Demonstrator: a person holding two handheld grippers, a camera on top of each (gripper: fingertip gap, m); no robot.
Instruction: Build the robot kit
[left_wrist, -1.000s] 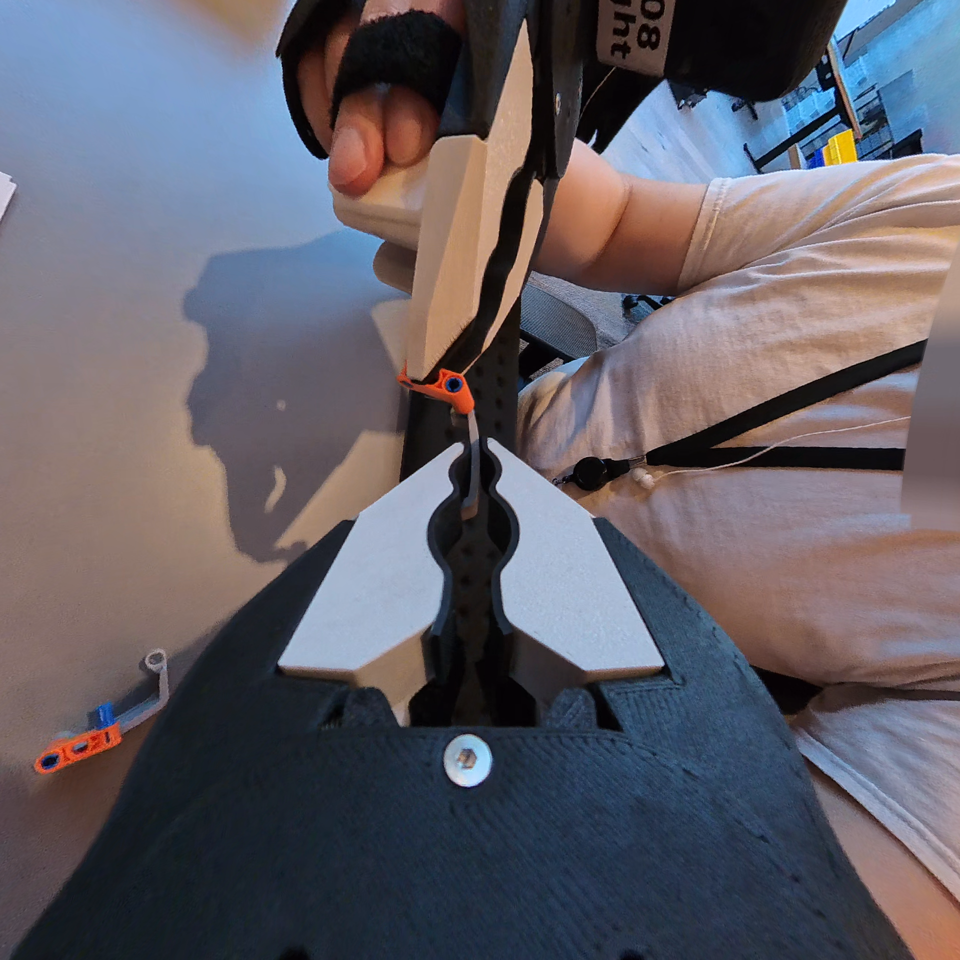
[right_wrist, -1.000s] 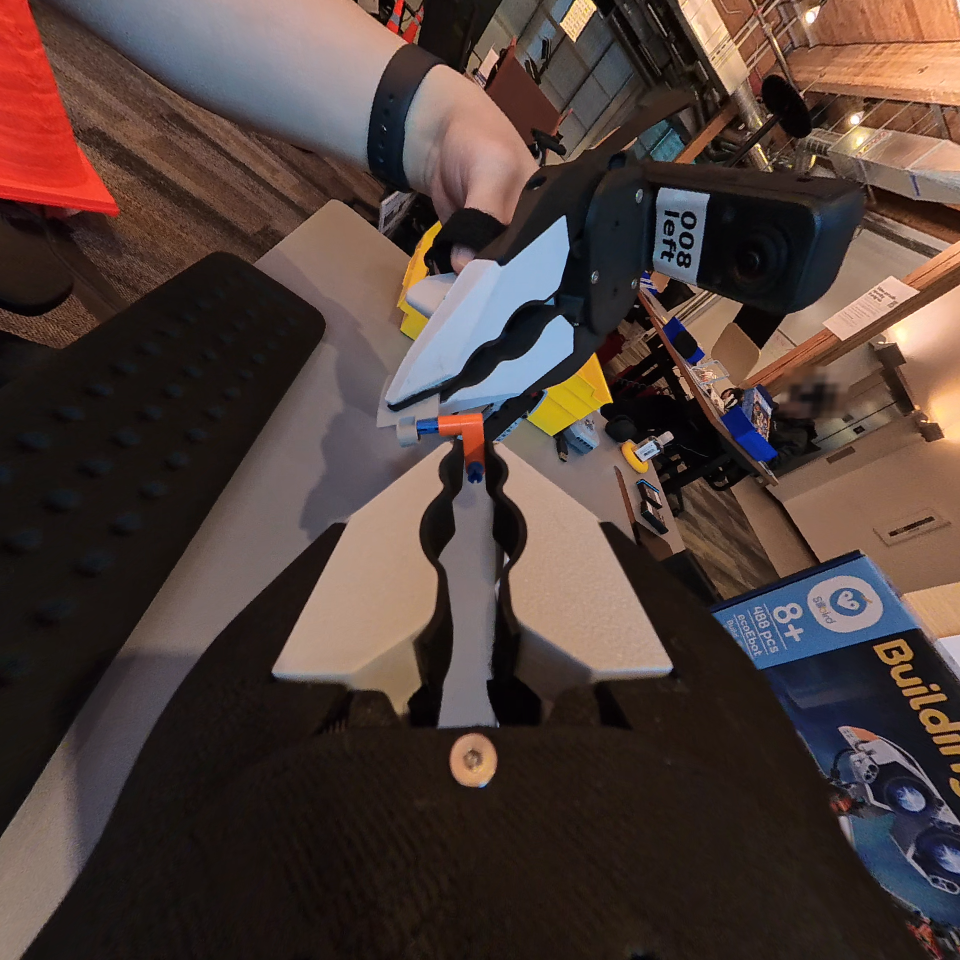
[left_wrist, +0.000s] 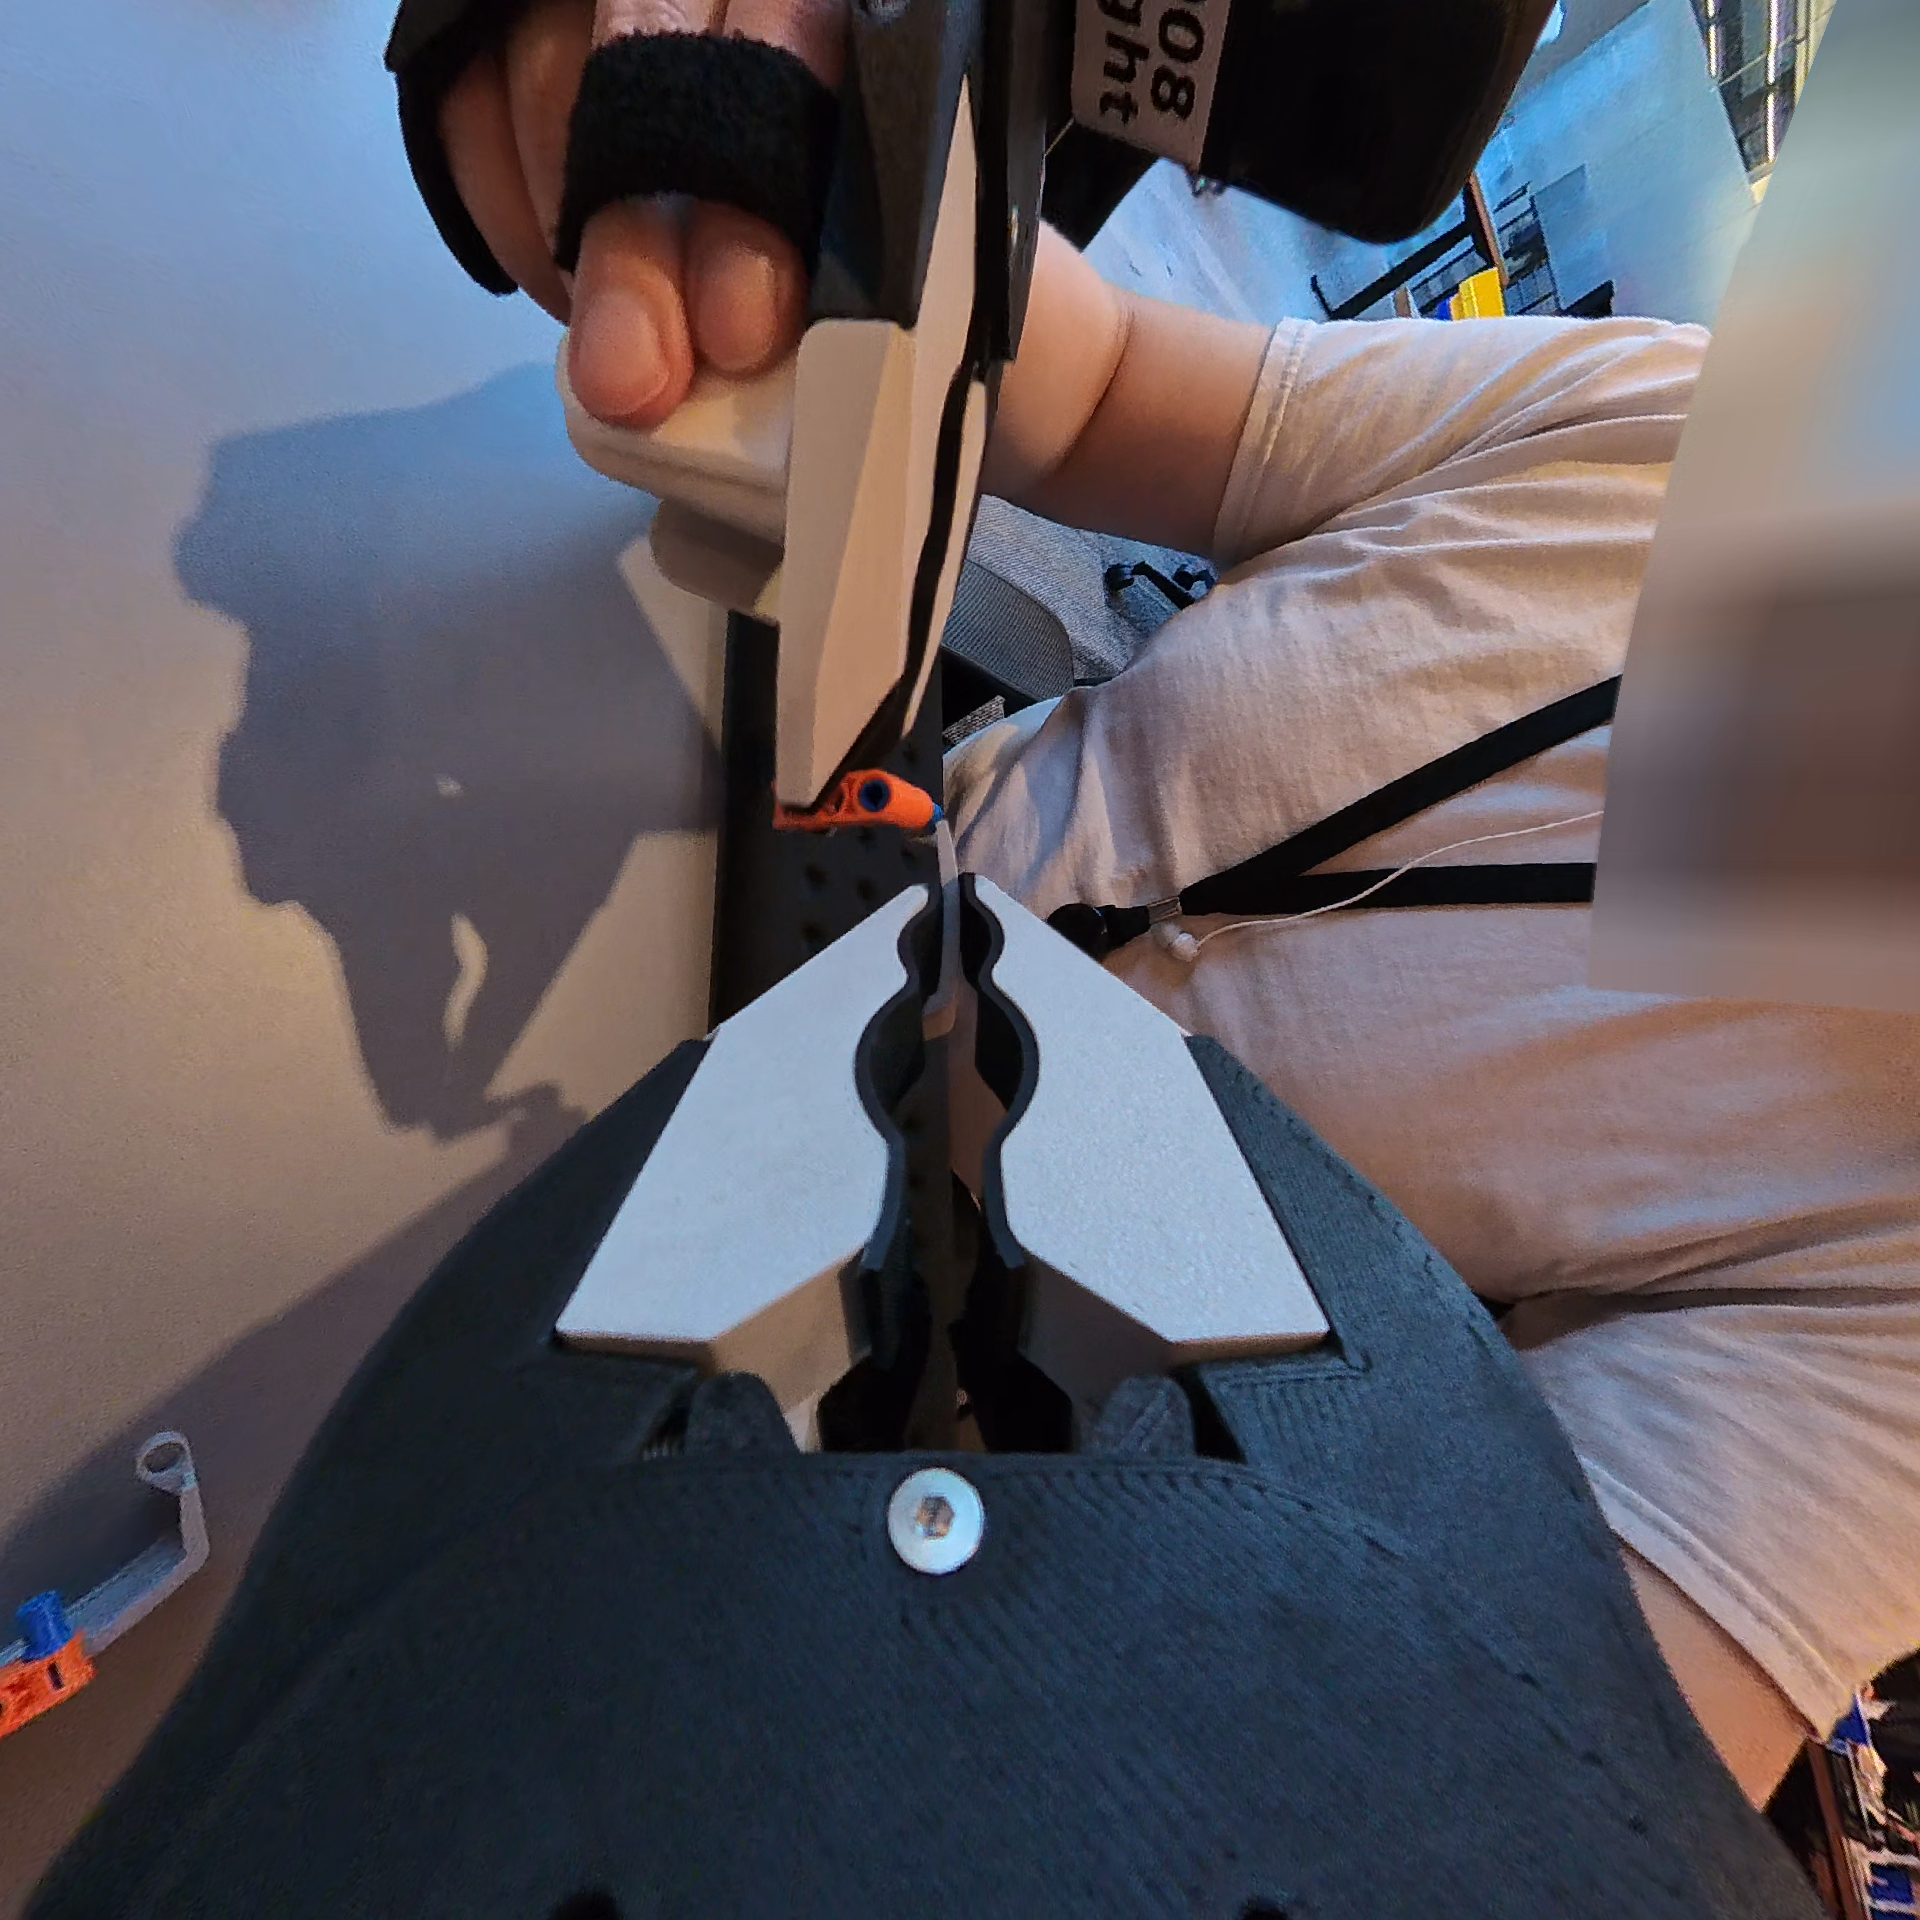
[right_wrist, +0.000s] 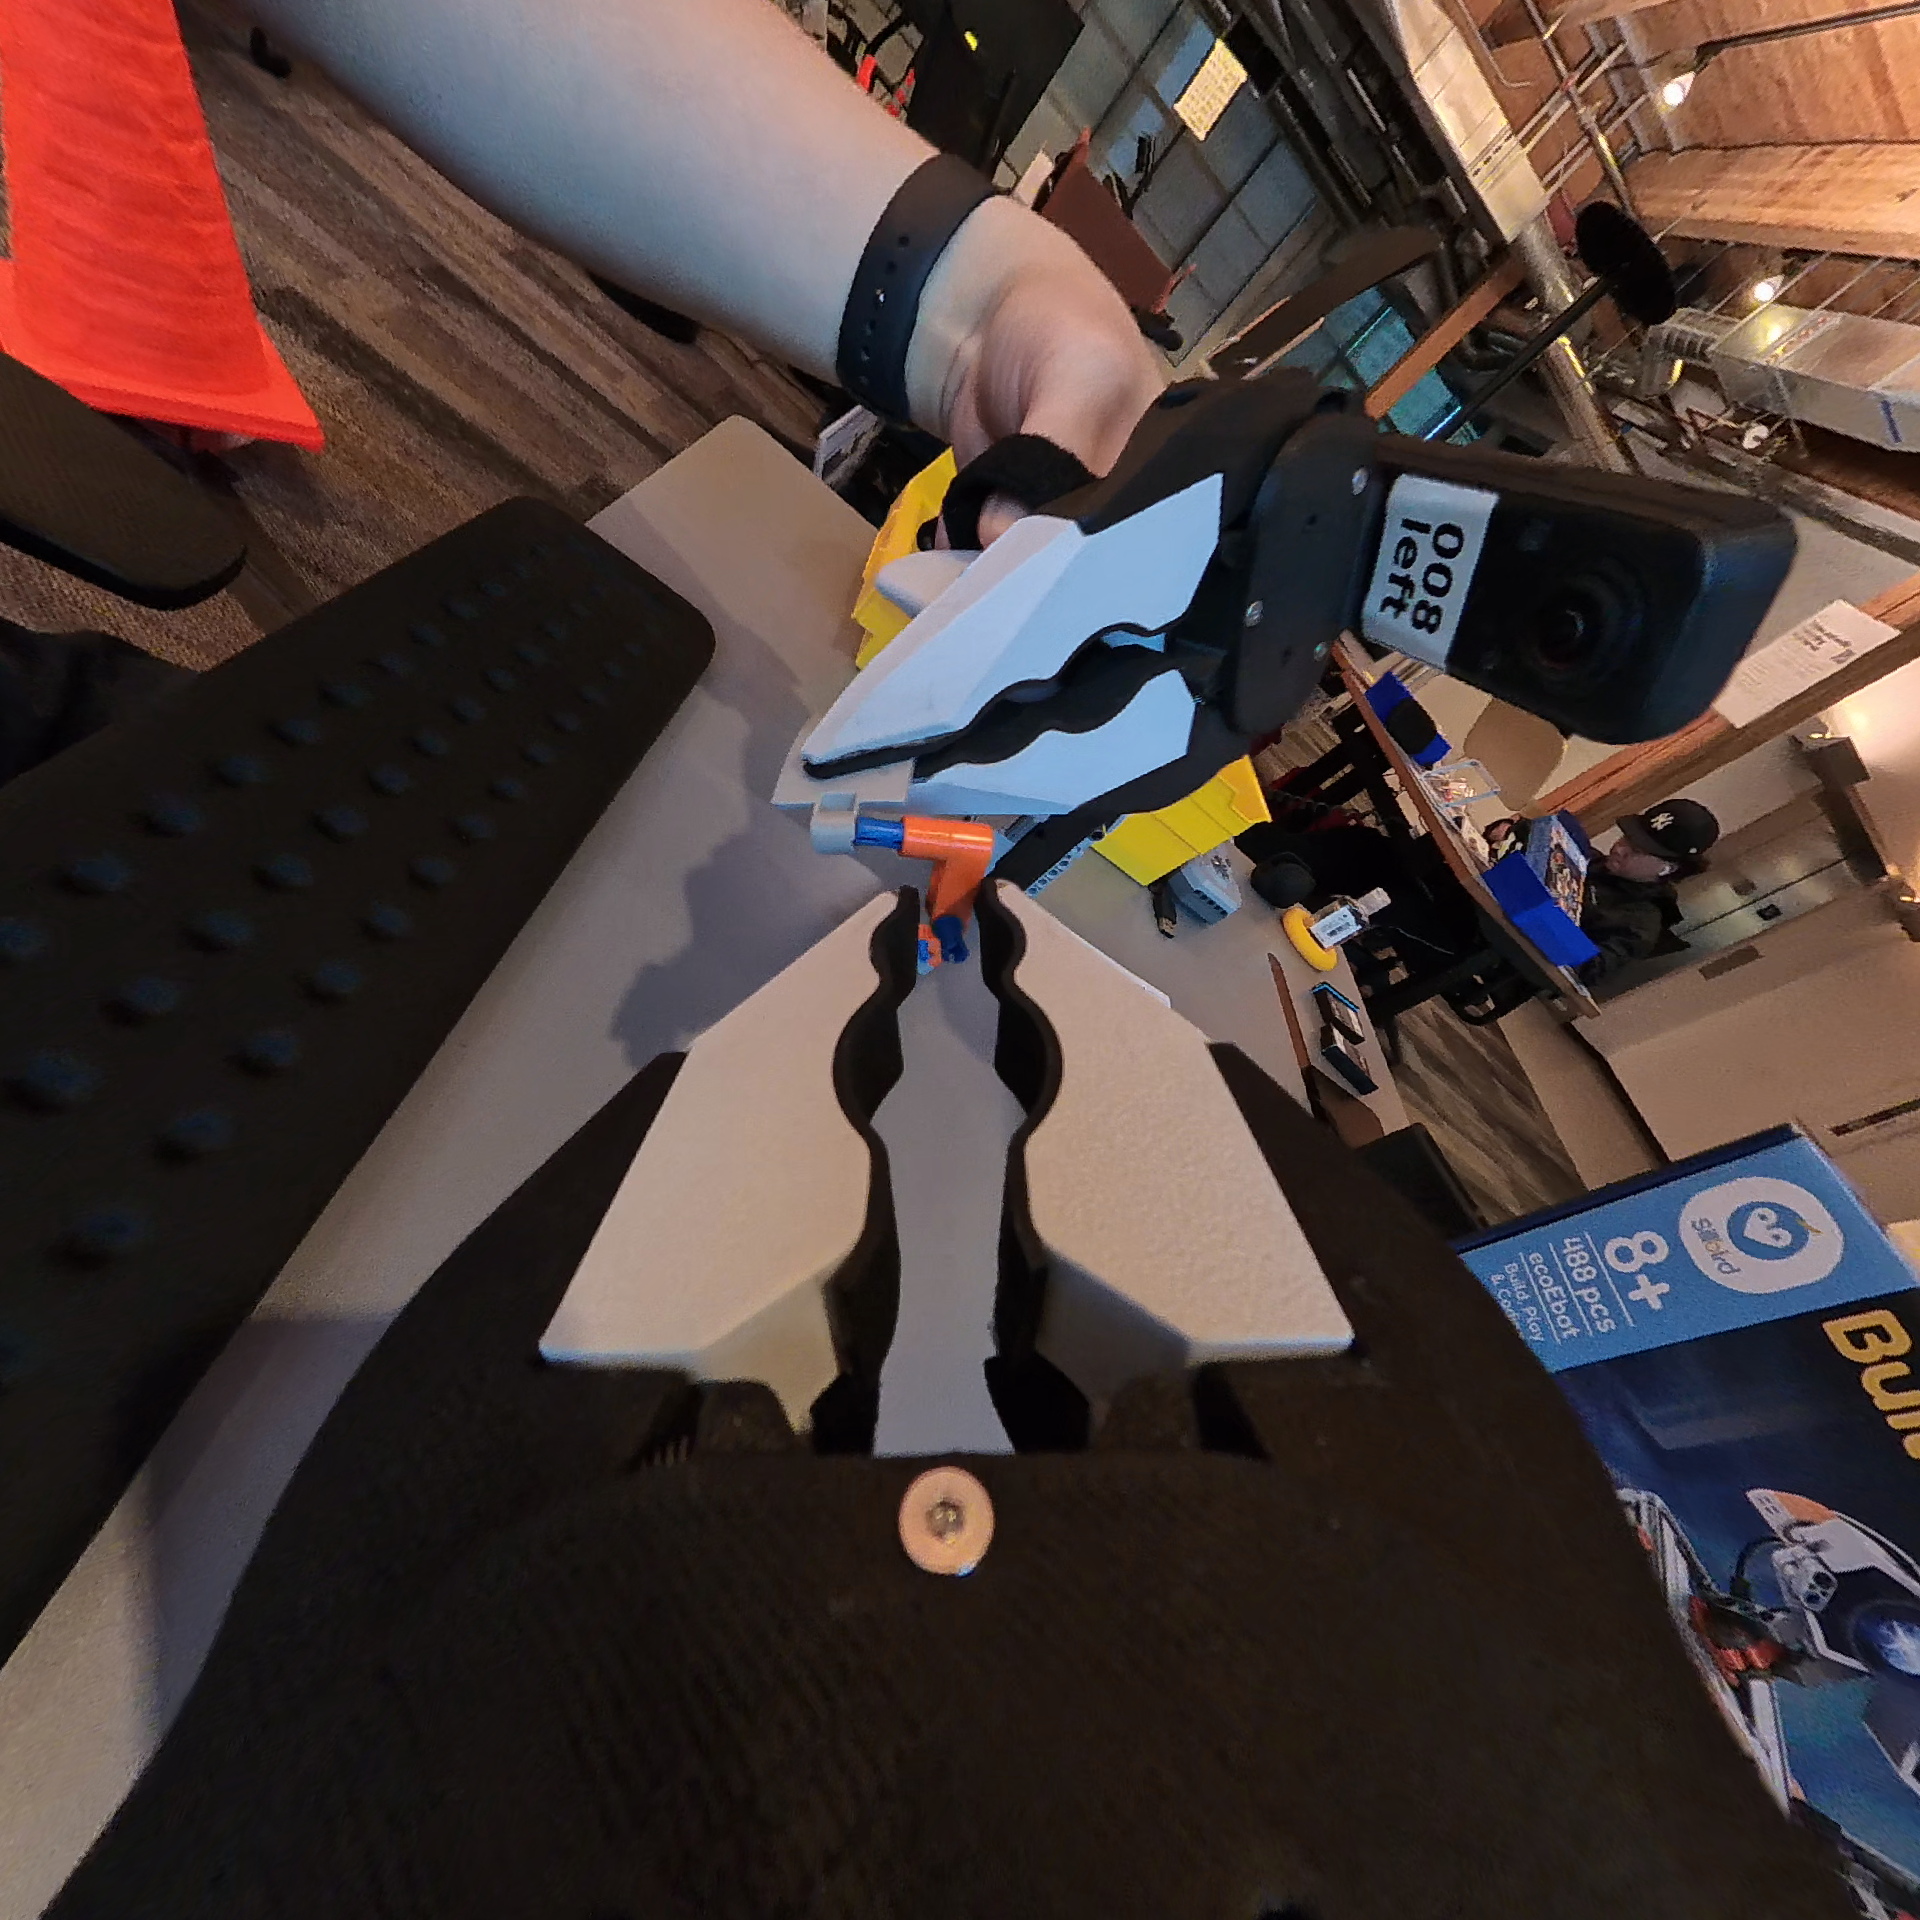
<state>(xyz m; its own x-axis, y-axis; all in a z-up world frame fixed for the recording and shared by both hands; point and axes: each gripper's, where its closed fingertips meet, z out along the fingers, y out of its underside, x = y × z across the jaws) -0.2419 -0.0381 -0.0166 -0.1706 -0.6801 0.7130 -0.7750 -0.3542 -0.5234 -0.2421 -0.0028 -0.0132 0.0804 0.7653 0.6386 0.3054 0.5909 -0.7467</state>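
Far to my left, on the surface, lies a spare grey, orange and blue piece. Held off the surface, my left gripper's jaws are nipped narrow on a thin grey beam. A blue pin joins it to an orange elbow, which my right gripper's jaws pinch at their tips.

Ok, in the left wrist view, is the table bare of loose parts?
No, a second small assembly of grey, blue and orange pieces lies on the table at lower left.
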